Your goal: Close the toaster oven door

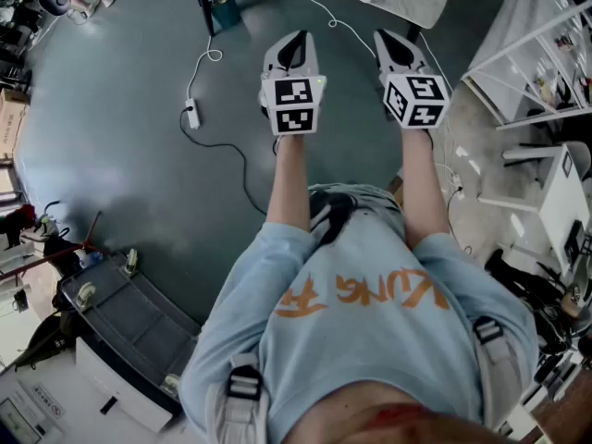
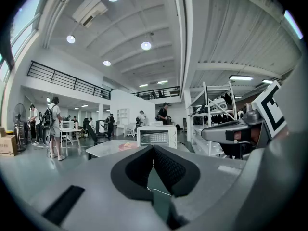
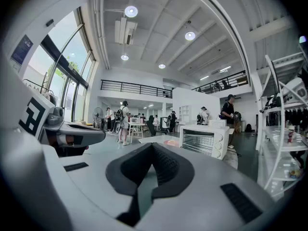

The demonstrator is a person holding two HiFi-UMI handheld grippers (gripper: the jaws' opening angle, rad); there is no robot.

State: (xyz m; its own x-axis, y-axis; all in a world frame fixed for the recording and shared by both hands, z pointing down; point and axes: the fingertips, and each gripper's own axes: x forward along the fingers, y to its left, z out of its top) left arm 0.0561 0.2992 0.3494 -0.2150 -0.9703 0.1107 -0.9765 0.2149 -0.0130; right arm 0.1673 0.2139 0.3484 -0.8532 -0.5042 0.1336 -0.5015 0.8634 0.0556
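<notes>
A white toaster oven (image 2: 157,135) stands far ahead on a pale table (image 2: 108,148); the right gripper view also has the oven (image 3: 204,139), right of centre. Its wire rack shows through the front, but how its door stands is too small to tell. Both grippers are held side by side over the floor, well short of the oven. My left gripper (image 1: 294,37) (image 2: 153,148) is shut with nothing between its pads. My right gripper (image 1: 393,40) (image 3: 153,146) is likewise shut and empty.
A white cable with a power strip (image 1: 191,114) lies on the grey floor ahead of the grippers. Wire shelving (image 1: 536,72) stands at the right and a grey case (image 1: 129,313) at the lower left. Several people (image 2: 53,124) stand in the background.
</notes>
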